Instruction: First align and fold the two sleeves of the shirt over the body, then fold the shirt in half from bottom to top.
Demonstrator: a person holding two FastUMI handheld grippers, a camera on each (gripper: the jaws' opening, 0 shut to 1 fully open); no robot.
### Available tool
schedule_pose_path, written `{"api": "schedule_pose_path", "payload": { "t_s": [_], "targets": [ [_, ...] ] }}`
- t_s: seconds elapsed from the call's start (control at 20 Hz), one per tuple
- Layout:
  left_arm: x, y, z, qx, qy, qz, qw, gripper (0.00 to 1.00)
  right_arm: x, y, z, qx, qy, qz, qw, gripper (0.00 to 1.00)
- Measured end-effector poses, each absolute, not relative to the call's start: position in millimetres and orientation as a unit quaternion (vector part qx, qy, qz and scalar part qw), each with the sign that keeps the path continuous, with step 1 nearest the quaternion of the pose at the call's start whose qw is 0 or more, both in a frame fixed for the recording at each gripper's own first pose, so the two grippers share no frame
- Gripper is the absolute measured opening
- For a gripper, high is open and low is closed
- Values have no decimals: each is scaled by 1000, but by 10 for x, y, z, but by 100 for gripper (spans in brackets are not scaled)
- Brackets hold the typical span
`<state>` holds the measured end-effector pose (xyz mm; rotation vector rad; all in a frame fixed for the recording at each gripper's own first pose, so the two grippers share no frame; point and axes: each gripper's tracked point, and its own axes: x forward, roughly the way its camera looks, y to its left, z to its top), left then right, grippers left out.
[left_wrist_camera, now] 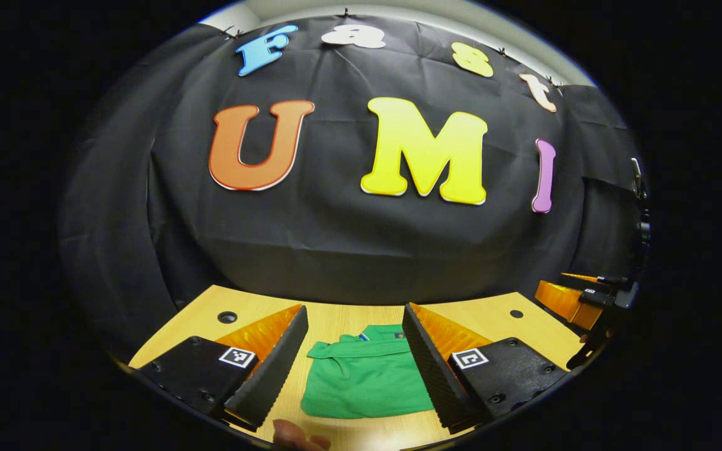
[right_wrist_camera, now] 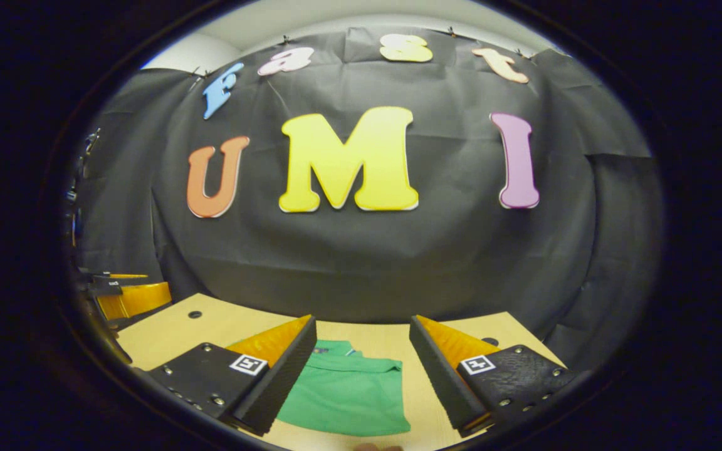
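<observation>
Both grippers, left (left_wrist_camera: 356, 363) & right (right_wrist_camera: 362, 369), gape empty over your folded green cotton polo shirt (left_wrist_camera: 366, 379); soft, floppy, so pinch hem corners.

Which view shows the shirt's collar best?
The left gripper view: the green shirt lies between open fingers, its collar in plain sight. In the right gripper view a finger hides the shirt's left edge.

left gripper (left_wrist_camera: 356, 360): fingers spread wide apart, nothing between them touching either one; held above the near edge of the table, aimed toward its far edge.
right gripper (right_wrist_camera: 363, 369): fingers likewise spread wide, gripping nothing; raised over the near edge, pointing the same way.
fingertip (left_wrist_camera: 298, 436): a bit of the person's hand at the left gripper view's bottom.
</observation>
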<state>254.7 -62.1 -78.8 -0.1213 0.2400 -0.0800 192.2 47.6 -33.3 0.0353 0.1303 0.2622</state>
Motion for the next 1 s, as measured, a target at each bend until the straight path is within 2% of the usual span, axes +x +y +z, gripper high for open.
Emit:
{"api": "schedule_pose_path", "payload": {
  "t_s": [0.3, 0.35, 0.45, 0.75, 0.85, 1.0],
  "targets": [
    [1777, -577, -321, -58, 74, -31, 995, 98, 1132, 599, 82, 17, 27, 148, 988, 96],
    [1652, -559, -254, -57, 66, -28, 996, 100, 1015, 613, 120, 15, 23, 150, 988, 96],
    [1433, -603, -212, -54, 59, -31, 996, 98, 807, 643, 160, 15, 16, 152, 988, 96],
    [926, -679, -214, -47, 49, -36, 997, 98, 217, 696, -97, 24, 37, 161, 986, 96],
    [839, -694, -260, -46, 50, -37, 997, 100, 122, 696, -187, 23, 41, 162, 986, 96],
    [819, -684, -294, -48, 54, -35, 997, 98, 68, 700, -228, 21, 40, 164, 985, 96]
  ]
}}
